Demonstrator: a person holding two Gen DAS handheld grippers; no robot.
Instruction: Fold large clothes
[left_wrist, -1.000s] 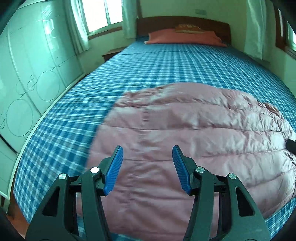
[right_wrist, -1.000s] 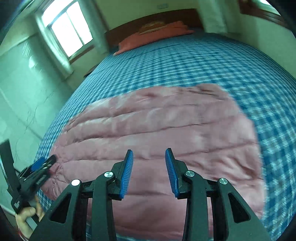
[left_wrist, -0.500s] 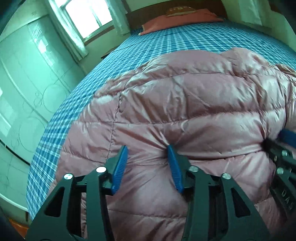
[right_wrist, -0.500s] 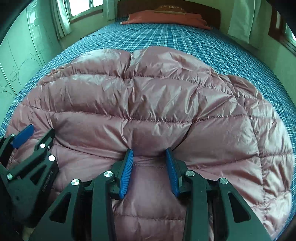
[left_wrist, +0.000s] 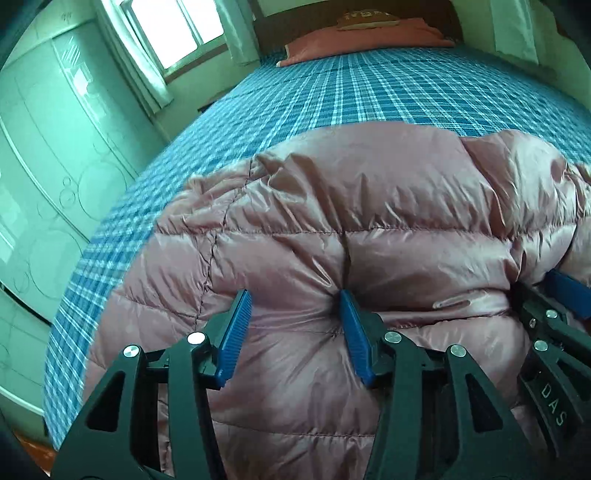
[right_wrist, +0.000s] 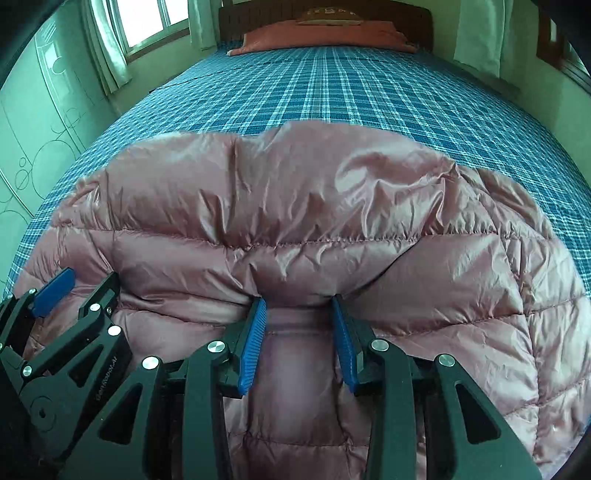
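Both grippers, left gripper and right gripper, are held apart against the puffy pink jacket. Nothing is pinched yet; more folding seems left.

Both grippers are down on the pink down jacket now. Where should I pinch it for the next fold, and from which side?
Grip the jacket at its near folded edge, where the puffy roll overhangs the flat layer. Come in low from the near side, along the bed, so that one finger of each open gripper, left and right, slips under the roll. The slick quilted top offers no ridge to pinch.
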